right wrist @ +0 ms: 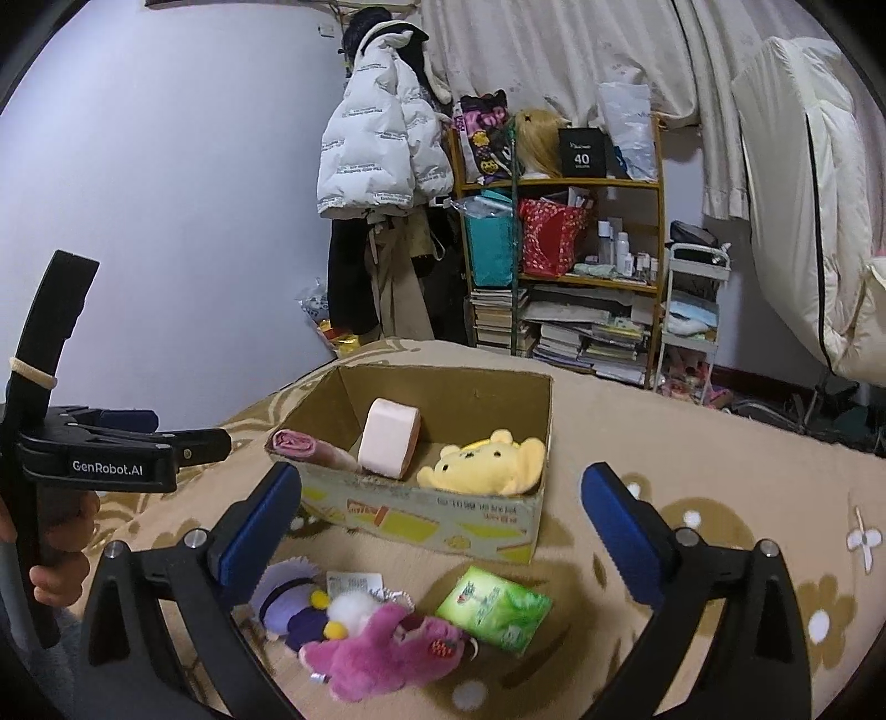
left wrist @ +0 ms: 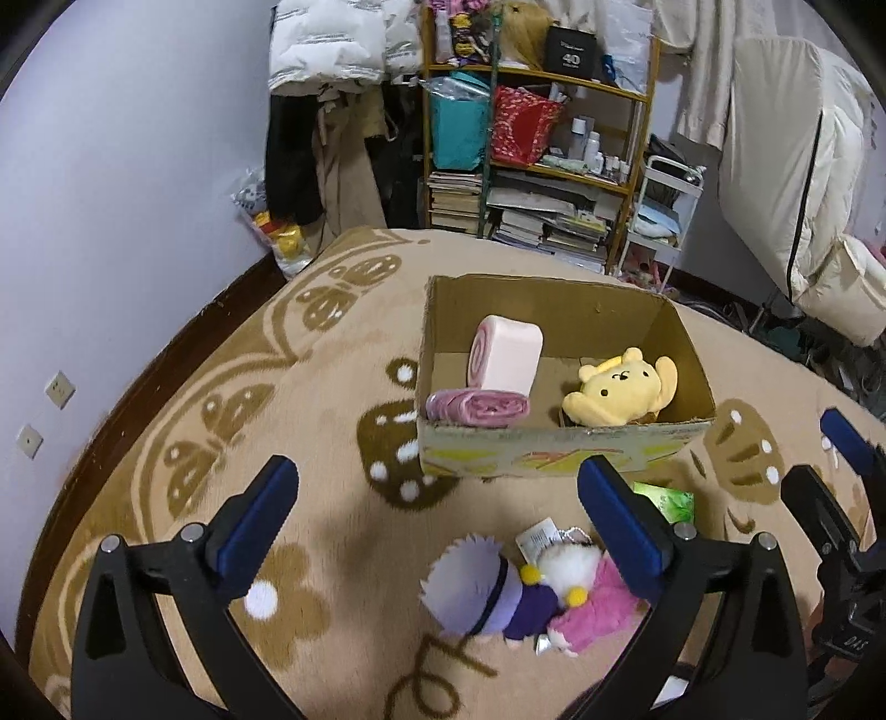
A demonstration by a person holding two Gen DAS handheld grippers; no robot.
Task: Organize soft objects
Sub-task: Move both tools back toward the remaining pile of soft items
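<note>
A bedroom at home: soft rug (left wrist: 310, 387) with flowers, coats (right wrist: 382, 160) hanging up, shelf (right wrist: 587, 232) full of books (right wrist: 587, 338), bags and bottles, curtain (right wrist: 554, 50).

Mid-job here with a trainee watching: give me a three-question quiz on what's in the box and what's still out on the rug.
1. True or false: the yellow bear plush lies inside the cardboard box.
2. Which item is still outside the box? A) pink rolled towel B) green tissue pack C) pale pink roll cushion
3. Fill in: both the left hand-held gripper and the right hand-held gripper are ____ and hold nothing.

Key: 1 true; 2 B; 3 open
</note>
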